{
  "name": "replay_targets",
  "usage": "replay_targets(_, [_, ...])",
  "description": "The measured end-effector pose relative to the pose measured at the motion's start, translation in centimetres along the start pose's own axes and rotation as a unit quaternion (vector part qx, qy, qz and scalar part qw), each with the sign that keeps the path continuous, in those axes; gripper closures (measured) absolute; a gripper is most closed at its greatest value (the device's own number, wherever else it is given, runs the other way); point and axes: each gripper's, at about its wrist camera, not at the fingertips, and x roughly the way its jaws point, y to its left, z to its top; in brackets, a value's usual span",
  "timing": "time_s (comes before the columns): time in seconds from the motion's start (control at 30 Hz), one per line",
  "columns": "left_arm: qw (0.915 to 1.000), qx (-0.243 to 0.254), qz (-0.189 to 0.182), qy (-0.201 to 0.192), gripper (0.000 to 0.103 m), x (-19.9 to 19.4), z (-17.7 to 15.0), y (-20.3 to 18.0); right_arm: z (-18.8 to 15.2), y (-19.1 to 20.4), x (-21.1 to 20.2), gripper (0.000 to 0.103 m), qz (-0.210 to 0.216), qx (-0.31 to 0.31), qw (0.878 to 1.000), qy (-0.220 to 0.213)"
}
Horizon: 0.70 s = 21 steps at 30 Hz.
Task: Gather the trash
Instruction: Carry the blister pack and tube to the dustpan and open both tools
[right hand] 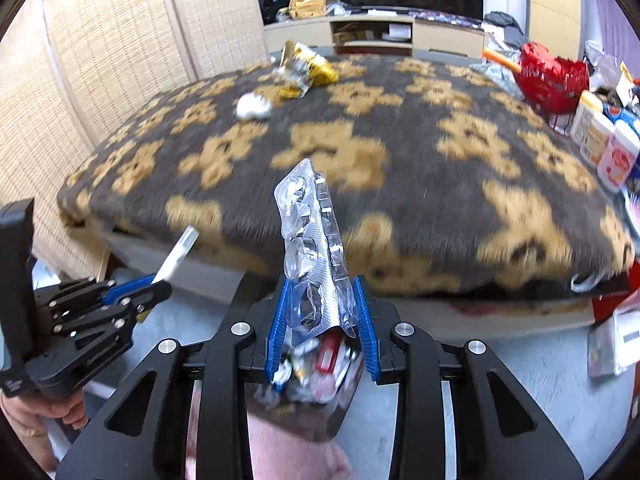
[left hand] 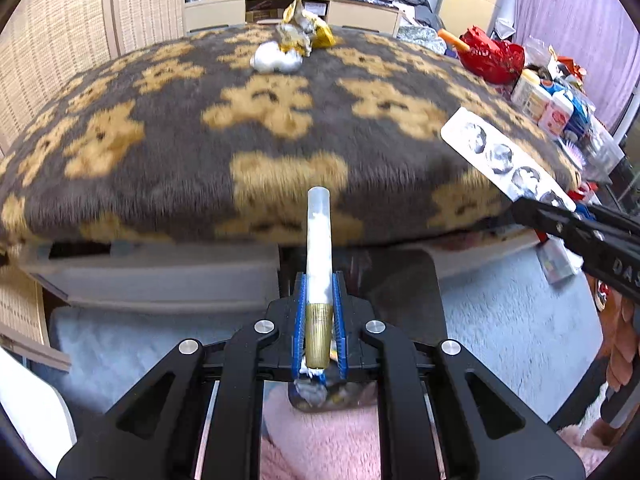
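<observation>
Together, left tool point(left hand: 319, 280) clamping one tube point(left hand: 318, 236), right tool point(right hand: 320, 288) clamping two blister packs point(right hand: 310, 248).

Both tilted downward, the left gripper point(left hand: 319, 320) and right gripper point(right hand: 323, 320) each clamp something.

Even, bright indoor light, no hard shadows. Motion blur smears bear-print blanket point(left hand: 280, 120) ahead of me; my fingers point(left hand: 339, 312) stay sharp. Glare on blister pack point(right hand: 308, 240). Strong fisheye bending, dark vignette corners.
</observation>
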Motion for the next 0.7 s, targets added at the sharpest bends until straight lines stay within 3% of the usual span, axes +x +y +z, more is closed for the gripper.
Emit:
replay_targets(0.27, [0.9997, 0.008, -0.01, 0.021, 0.091, 0.7, -3.2, -0.9, -4.9, 0.6, 1.4, 0.07, 0.009, 0.013, 0.998, 0.052])
replay_targets(0.7, [0.9959, 0.013, -0.033, 0.083, 0.091, 5.3, -5.6, -1.4, -7.9, -0.3, 7.0, 0.069, 0.008, 0.054, 0.991, 0.12])
